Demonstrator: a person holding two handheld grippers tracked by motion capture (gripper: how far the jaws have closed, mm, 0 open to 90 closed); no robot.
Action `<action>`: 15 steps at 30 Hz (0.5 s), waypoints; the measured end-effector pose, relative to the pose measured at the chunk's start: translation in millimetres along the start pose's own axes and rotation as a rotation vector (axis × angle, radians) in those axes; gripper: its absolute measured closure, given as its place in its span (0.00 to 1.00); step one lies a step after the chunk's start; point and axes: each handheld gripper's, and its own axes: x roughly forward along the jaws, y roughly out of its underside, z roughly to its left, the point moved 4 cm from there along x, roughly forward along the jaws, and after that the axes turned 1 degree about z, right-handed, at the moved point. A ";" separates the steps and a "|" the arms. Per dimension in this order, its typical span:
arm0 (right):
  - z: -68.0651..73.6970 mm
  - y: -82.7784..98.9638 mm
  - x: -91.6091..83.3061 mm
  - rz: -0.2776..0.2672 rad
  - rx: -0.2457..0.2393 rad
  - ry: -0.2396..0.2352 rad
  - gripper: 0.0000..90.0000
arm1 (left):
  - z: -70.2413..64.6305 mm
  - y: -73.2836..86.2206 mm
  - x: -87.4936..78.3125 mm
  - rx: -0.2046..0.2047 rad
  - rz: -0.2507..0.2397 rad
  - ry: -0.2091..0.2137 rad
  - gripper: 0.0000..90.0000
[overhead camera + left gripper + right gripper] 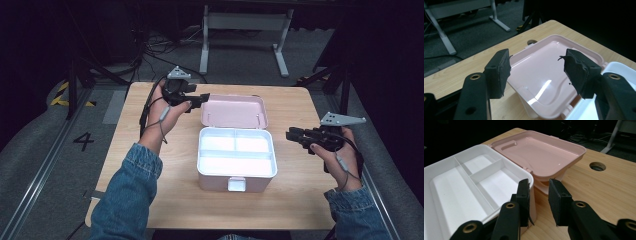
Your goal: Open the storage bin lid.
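Dark room all around, grey floor with cables and a white frame stand at twelve o'clock, and at centre a pale wooden table carrying the pink lunch box. Its lid is thrown back flat toward twelve o'clock, hinged at the far edge, and the white divided tray sits exposed inside — two small compartments at the back, one long one in front, with the latch tab pointing to six. At ten o'clock of the box the left gripper hangs over the lid's near-left corner, jaws spread and nothing between them; its own view looks straight down onto the glossy pink inside of the lid, pads well clear of it. At three o'clock the right gripper points in at the box's side, just beside it and apart from it. In the right gripper view its jaws stand parted, empty, with the tray's corner right ahead of the left-hand pad — whether that pad touches the box wall is hard to tell.
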 end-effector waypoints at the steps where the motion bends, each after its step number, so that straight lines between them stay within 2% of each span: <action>1: -0.1 -1.2 1.5 -0.001 -0.001 -0.006 0.79 | -3.3 0.2 -7.4 0.007 0.000 0.001 0.43; 4: -1.0 -4.7 7.3 0.003 -0.006 -0.018 0.79 | -8.9 2.2 -22.6 0.029 0.001 0.006 0.42; 5: -2.2 -5.4 9.9 0.008 -0.007 -0.023 0.79 | -11.6 5.2 -33.1 0.044 0.008 0.005 0.41; 6: -2.2 -5.4 9.9 0.008 -0.007 -0.023 0.79 | -11.6 5.2 -33.1 0.044 0.008 0.005 0.41; 10: -5.5 -4.8 12.8 0.021 0.001 -0.025 0.78 | -13.8 15.1 -55.2 0.070 0.011 -0.001 0.39; 15: -9.6 -1.2 11.0 0.041 0.006 -0.019 0.76 | -12.8 29.5 -73.4 0.073 0.011 -0.011 0.36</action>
